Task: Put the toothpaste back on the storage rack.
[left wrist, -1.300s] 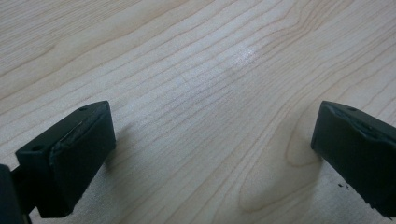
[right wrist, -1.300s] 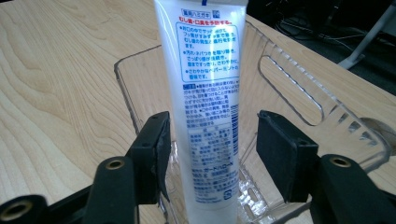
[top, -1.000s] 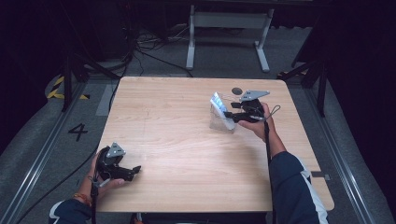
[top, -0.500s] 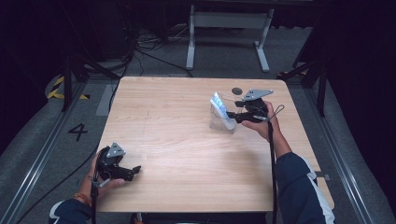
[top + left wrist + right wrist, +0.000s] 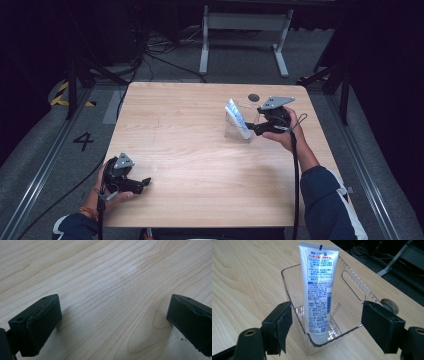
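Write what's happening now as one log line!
right gripper: just opened, nothing gripped | tube: upright in clear bin | left gripper: open above table

Quick count from where I'm standing: one light wooden table (image 5: 200, 150), one clear plastic rectangular bin (image 5: 322, 315), one white squeeze tube with blue print (image 5: 319, 285) standing in it, one small round dark disc (image 5: 253, 97), and two black handheld tools, left (image 5: 142, 182) and right (image 5: 251, 131).
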Tool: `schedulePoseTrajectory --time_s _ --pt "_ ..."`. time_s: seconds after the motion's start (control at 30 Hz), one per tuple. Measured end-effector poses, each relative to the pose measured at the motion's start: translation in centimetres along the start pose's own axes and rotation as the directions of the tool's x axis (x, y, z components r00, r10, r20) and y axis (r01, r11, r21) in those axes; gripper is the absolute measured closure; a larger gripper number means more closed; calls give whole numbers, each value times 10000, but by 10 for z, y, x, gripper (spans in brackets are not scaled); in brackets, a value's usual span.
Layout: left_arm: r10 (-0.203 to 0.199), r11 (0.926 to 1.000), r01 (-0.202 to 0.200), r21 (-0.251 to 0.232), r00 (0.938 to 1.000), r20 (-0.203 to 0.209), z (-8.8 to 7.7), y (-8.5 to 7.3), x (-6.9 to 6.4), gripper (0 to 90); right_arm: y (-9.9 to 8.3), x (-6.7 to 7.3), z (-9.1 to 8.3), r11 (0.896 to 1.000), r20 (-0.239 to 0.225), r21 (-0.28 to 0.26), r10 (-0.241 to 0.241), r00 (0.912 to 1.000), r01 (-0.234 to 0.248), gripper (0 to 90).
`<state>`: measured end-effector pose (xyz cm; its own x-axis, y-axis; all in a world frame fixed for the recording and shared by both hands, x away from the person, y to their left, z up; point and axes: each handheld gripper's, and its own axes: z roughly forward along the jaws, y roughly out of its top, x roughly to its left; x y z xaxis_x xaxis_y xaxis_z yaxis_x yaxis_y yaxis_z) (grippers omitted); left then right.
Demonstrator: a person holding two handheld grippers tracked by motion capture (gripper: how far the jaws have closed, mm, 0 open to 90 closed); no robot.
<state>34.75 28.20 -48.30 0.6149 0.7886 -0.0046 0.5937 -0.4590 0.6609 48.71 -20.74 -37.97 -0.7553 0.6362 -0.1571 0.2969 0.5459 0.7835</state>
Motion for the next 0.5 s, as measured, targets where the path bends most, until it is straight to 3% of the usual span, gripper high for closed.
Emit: schedulePoseTrajectory --time_s 0.2,0.5 --pt "-17 10000 17 15 10000 11 0 0 0 2 -2 3 -7 9997 330 200 -131 9994 125 243" --pt "2 10000 -2 1 10000 1 0 0 0 2 -9 9 -19 9984 426 435 -377 9984 359 229"
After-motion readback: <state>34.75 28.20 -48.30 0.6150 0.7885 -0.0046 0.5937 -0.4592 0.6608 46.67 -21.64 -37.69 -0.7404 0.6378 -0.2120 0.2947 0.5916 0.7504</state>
